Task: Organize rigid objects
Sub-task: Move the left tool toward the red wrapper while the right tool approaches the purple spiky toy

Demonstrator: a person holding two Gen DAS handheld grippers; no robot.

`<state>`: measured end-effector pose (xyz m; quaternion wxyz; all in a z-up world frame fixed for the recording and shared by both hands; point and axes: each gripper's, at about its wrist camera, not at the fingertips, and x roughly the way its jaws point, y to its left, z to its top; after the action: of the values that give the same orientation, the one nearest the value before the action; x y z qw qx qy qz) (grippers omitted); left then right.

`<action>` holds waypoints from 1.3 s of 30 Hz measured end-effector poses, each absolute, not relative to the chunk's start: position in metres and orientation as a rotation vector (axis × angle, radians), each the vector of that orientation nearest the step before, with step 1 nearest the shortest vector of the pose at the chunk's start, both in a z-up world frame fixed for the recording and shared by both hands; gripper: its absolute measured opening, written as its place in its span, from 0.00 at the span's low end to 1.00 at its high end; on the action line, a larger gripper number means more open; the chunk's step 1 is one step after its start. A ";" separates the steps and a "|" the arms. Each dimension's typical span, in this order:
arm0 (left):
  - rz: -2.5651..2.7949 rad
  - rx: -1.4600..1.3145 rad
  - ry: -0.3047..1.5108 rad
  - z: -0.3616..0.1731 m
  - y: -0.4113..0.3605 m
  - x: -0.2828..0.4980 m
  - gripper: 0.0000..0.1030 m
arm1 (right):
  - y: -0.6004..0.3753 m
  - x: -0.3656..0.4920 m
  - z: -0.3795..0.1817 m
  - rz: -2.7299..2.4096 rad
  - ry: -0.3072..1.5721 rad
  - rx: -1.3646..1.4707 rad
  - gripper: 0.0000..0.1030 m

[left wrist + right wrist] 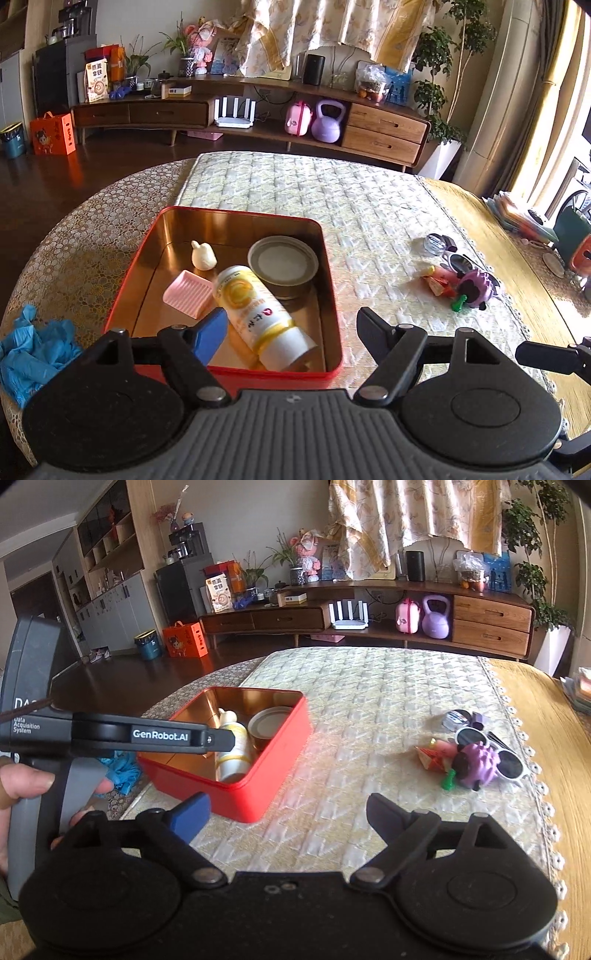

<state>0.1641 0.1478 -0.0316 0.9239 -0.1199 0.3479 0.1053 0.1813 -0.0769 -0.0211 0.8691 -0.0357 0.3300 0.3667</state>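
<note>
The red tin [225, 376] holds a yellow-and-white bottle [258, 314] lying on its side, just ahead of the left gripper [291, 328], whose jaws stand spread and empty. The right gripper [288, 816], also spread and empty, hovers right of the tin, with the sunglasses [491, 749] further right

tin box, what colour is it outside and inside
Red outside, shiny gold inside; the left wrist view shows it best.

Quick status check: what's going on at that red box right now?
Left gripper and right gripper open, empty. Red tin holds bottle. Sunglasses, purple toy still out. Nothing blocking.
</note>
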 end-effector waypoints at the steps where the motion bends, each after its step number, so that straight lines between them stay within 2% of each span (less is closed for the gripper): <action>1: 0.208 -0.245 0.714 -0.032 0.142 0.163 0.75 | -0.084 0.181 -0.021 0.756 0.687 -0.070 0.93; 4: 0.189 -0.242 0.715 -0.032 0.127 0.163 0.77 | -0.101 0.180 -0.022 0.717 0.679 -0.062 1.00; 21: 0.097 -0.199 0.703 -0.045 0.057 0.190 0.80 | -0.201 0.210 -0.038 0.530 0.667 -0.027 1.00; 39: 0.045 -0.108 0.715 -0.082 0.021 0.267 0.80 | -0.194 0.268 -0.060 0.470 0.710 -0.032 0.98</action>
<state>0.2667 0.0207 -0.0817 0.9351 -0.0529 0.3497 0.0219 0.2684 -0.1937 -0.0602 0.9106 -0.0154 0.3445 0.2279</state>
